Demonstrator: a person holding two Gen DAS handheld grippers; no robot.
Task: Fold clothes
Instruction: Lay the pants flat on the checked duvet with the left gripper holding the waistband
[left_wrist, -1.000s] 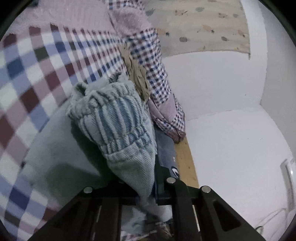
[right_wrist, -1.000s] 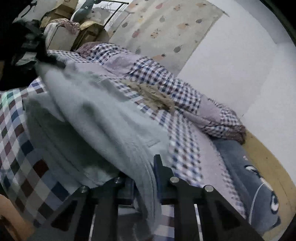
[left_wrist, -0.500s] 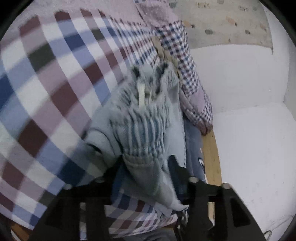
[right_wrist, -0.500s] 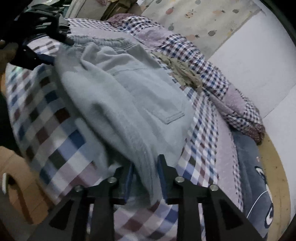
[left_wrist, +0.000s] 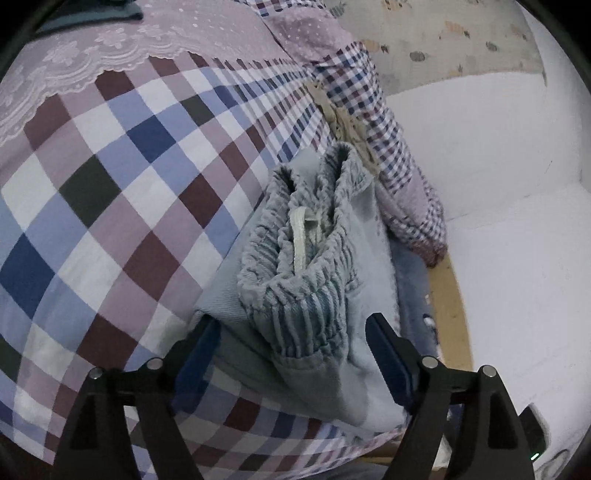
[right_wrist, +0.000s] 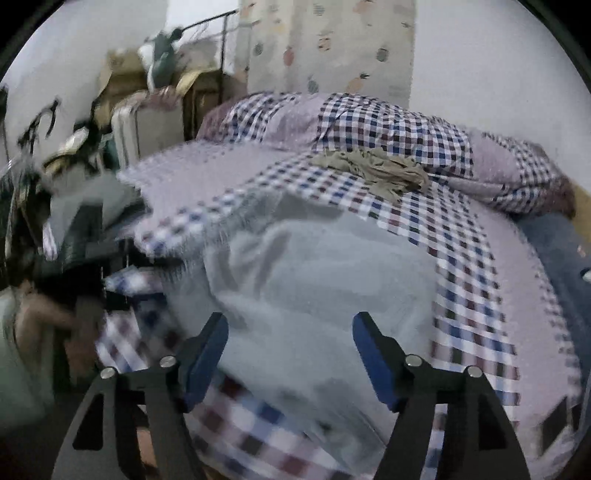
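Checked bedding covered the bed (left_wrist: 110, 192), giving a broad flat place for folding. Pale blue trousers (left_wrist: 317, 280) lay folded near its edge, waistband bunched; left hand-held gripper (left_wrist: 291, 354) and right hand-held gripper (right_wrist: 290, 354) stood apart, empty.

Pale blue-grey trousers (left_wrist: 314, 266) with a gathered elastic waistband and a white drawstring (left_wrist: 301, 236) are lying bunched and folded on the checked bed cover; they are appearing blurred in the right wrist view (right_wrist: 325, 280).
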